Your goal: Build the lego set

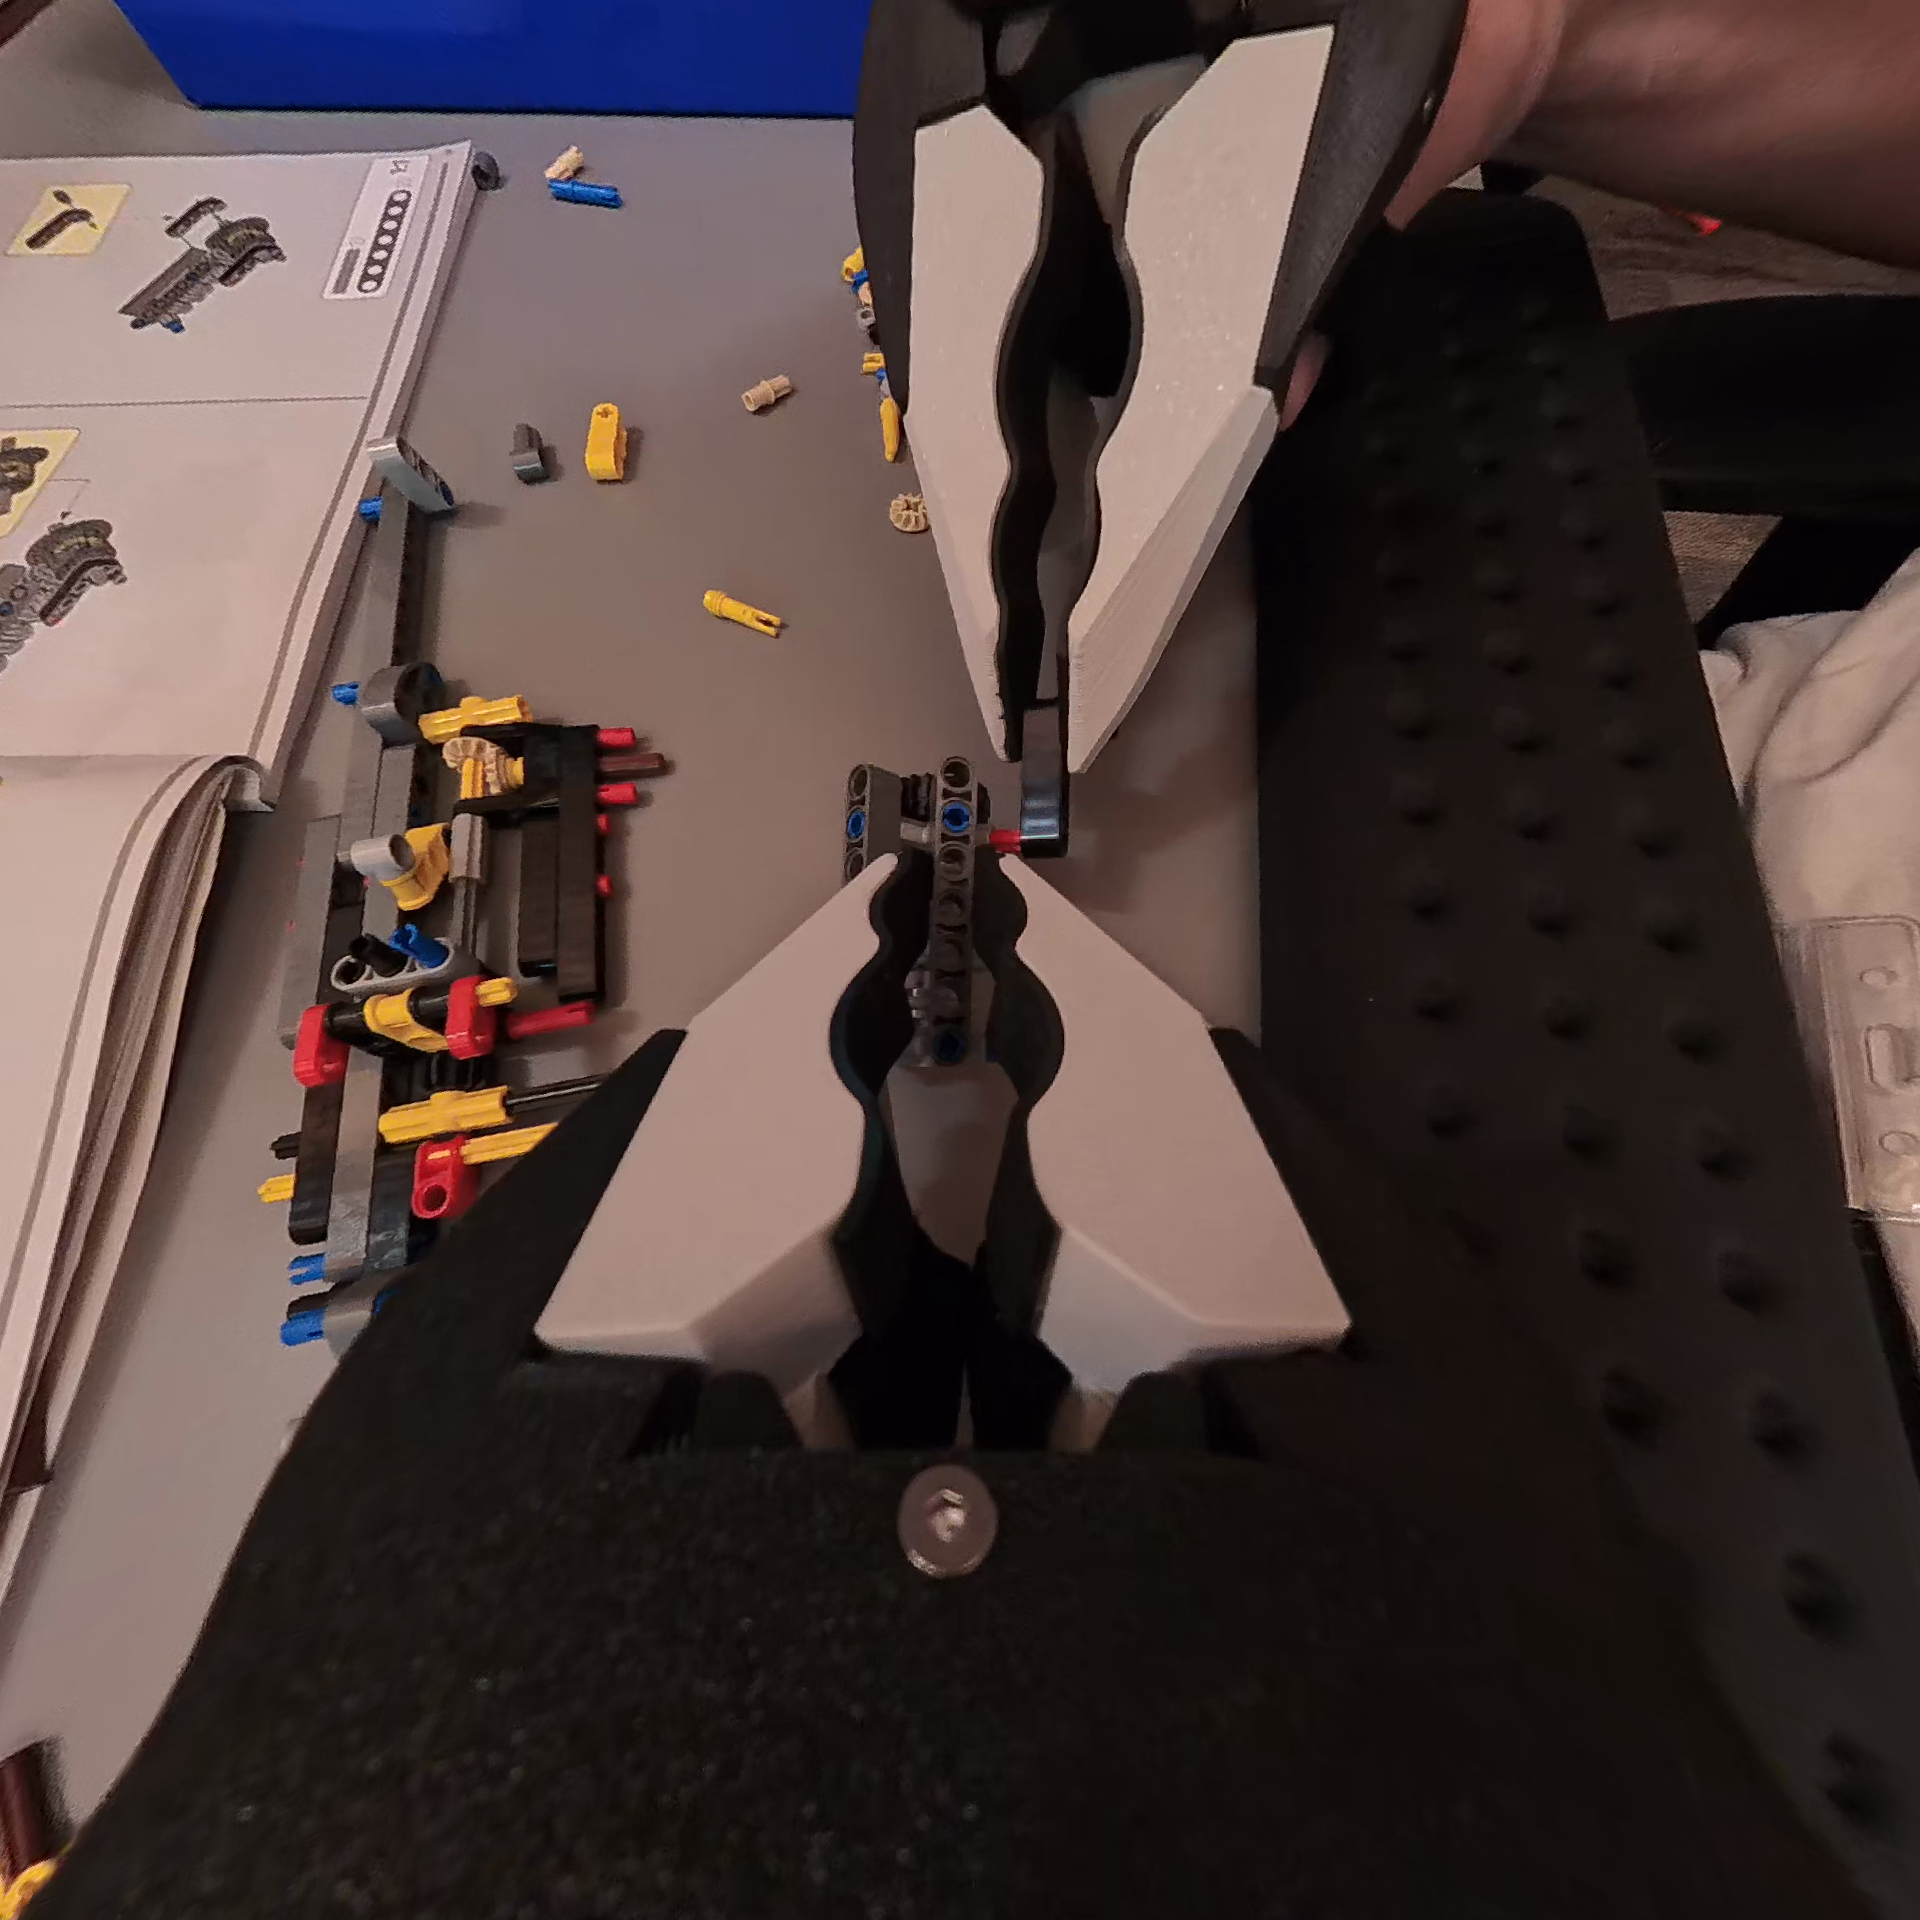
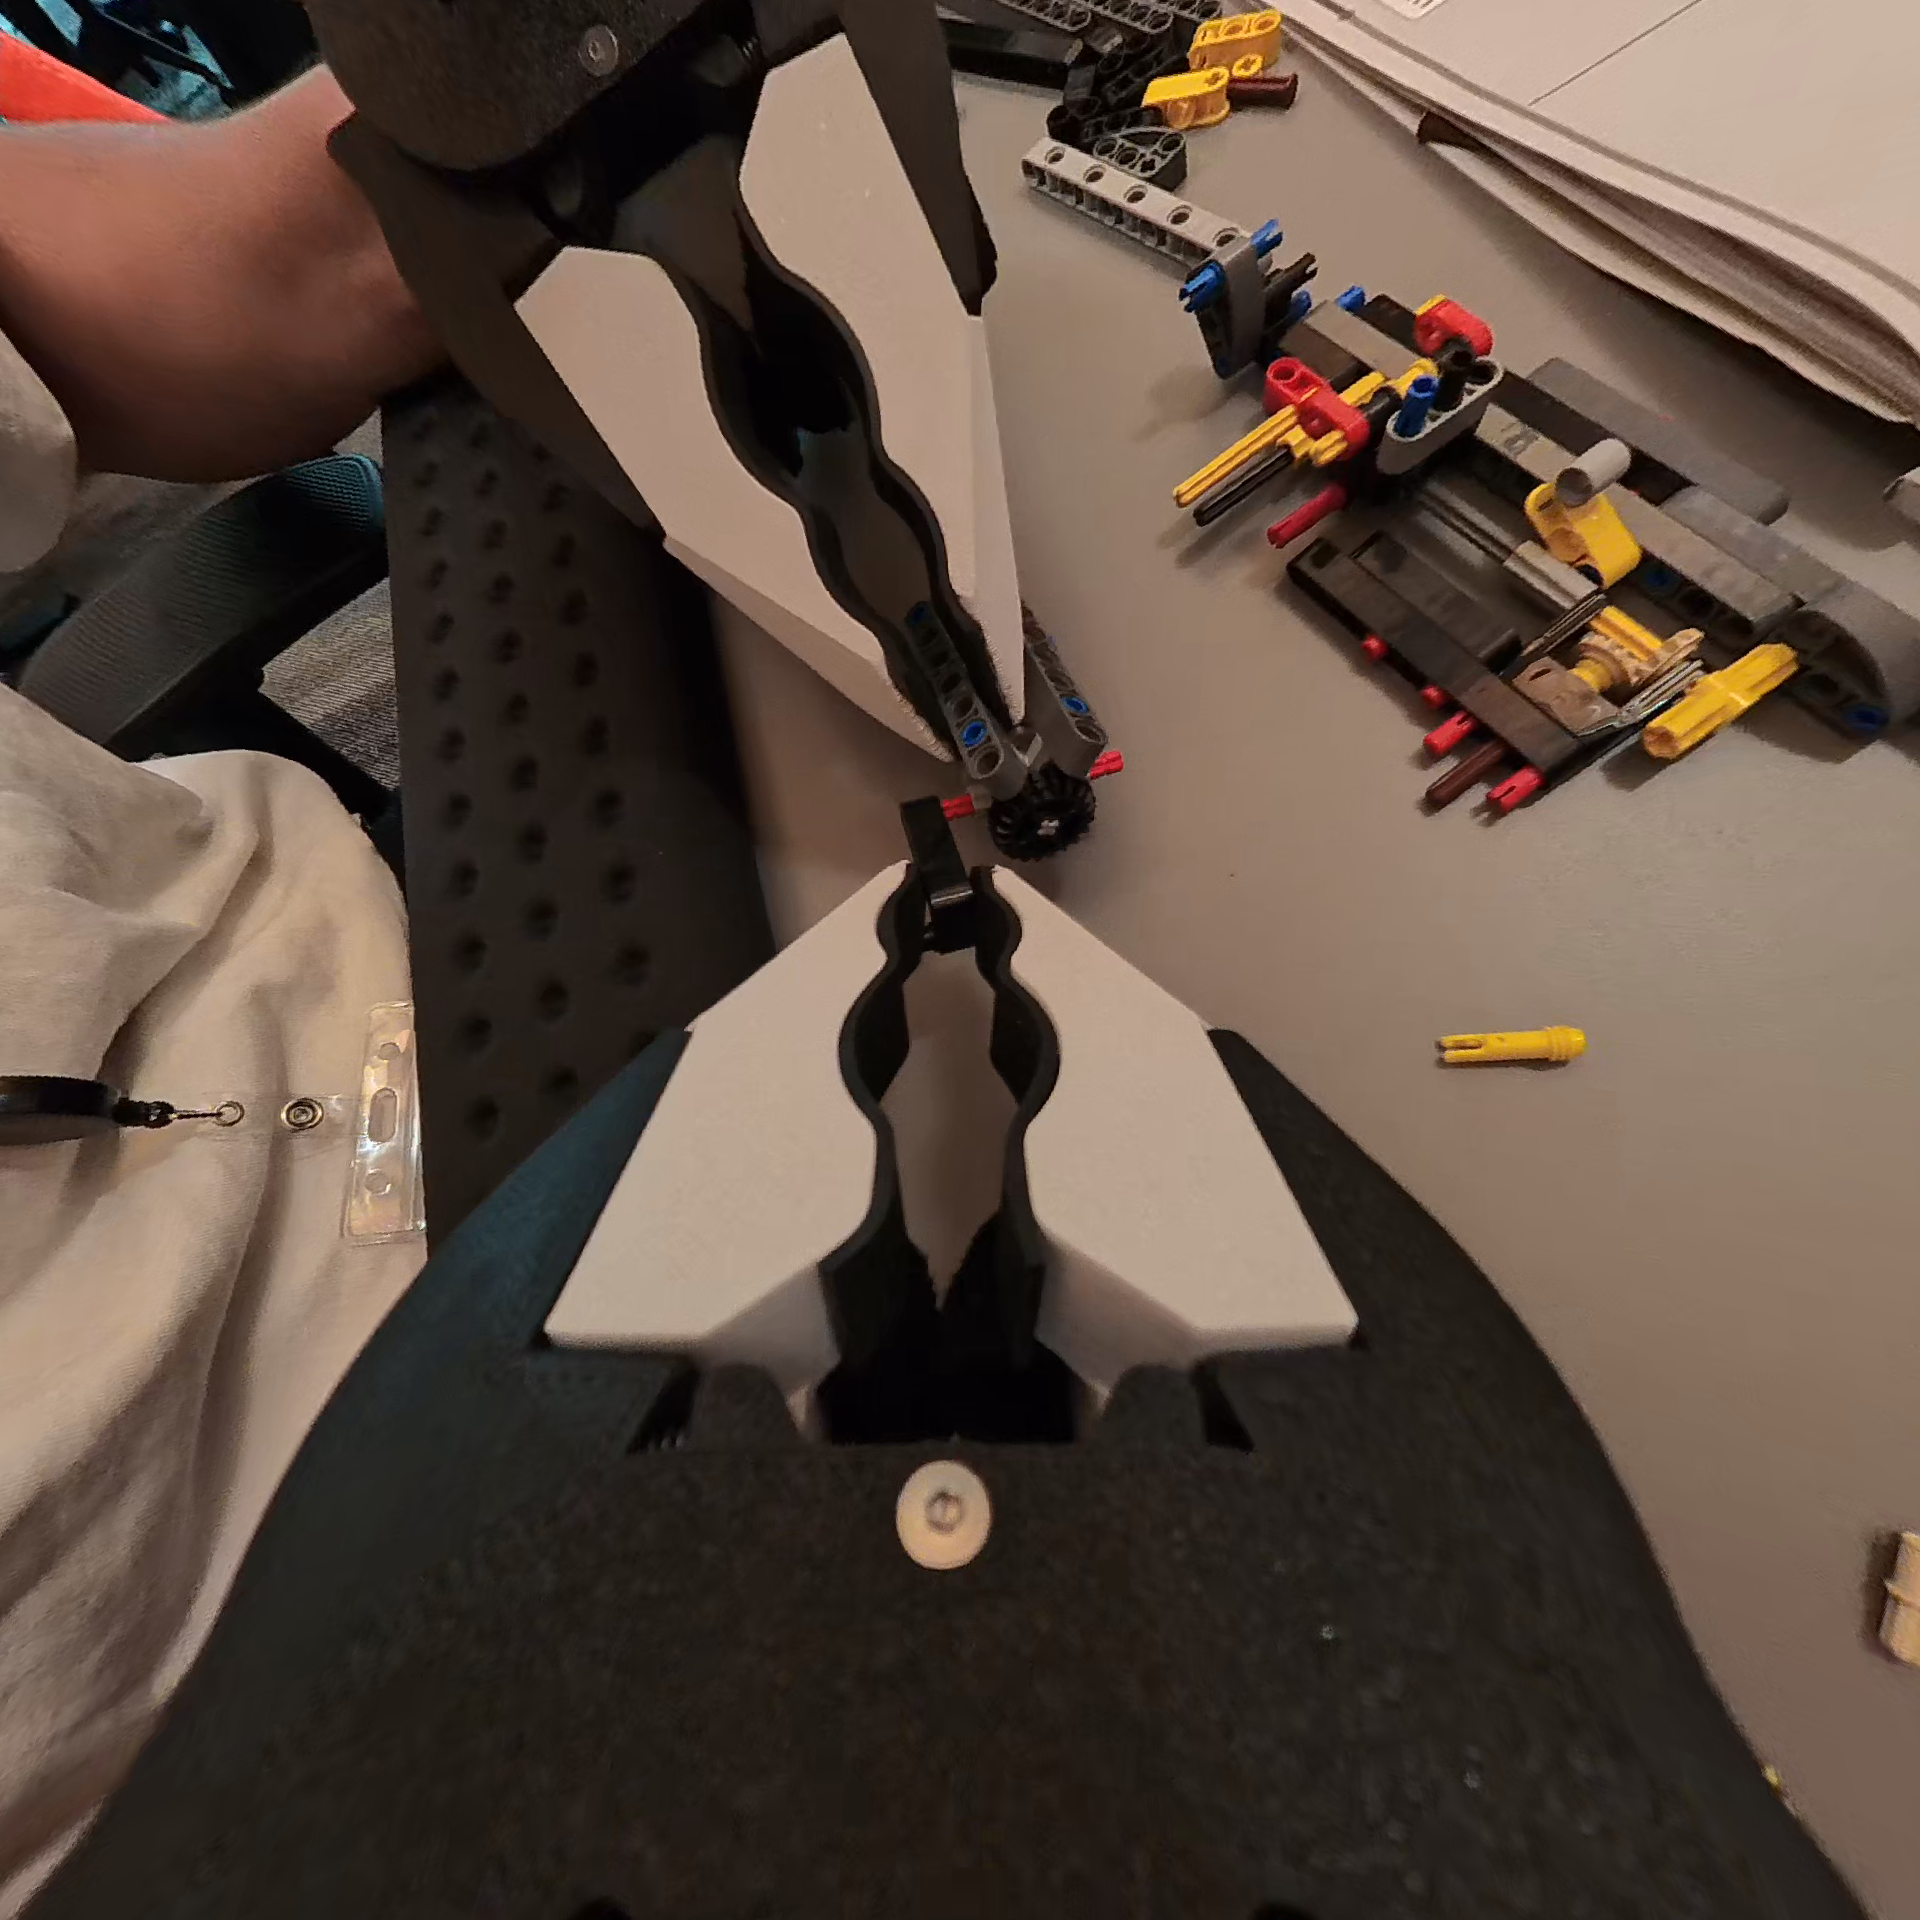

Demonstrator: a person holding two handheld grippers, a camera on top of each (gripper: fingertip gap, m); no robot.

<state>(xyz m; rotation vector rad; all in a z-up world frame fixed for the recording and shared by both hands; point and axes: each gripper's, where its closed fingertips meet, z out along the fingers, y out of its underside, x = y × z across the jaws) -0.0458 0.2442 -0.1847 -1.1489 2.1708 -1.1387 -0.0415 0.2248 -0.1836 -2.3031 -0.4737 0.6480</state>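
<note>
Left wrist view first: the left gripper (image 1: 951, 883) is clamped down on a small grey beam assembly (image 1: 940, 842) with blue pins, which sticks out past the fingertips over the grey table (image 1: 675, 312). A short red pin (image 1: 1003, 837) pokes out of its right side, and the right gripper (image 1: 1039, 748) comes in from the far side pinching a little black connector (image 1: 1042, 810) right at that pin's tip, touching or nearly so, hard to say which. Off to the left sits the bigger half-built frame (image 1: 447, 987) with yellow, red and black bits, next to the open instruction booklet (image 1: 187, 436), and a loose yellow pin (image 1: 742, 612) lies between. Right wrist view: the right gripper (image 2: 948, 883) is squeezed on the black connector (image 2: 935, 847), held just beside the red pin (image 2: 961, 804). The left gripper (image 2: 987, 727) reaches in from the far left gripping the beam assembly (image 2: 1023, 727), which has a black gear (image 2: 1041, 819) at its near end. The frame (image 2: 1558, 561) lies far right, the yellow pin (image 2: 1512, 1042) nearer.
</note>
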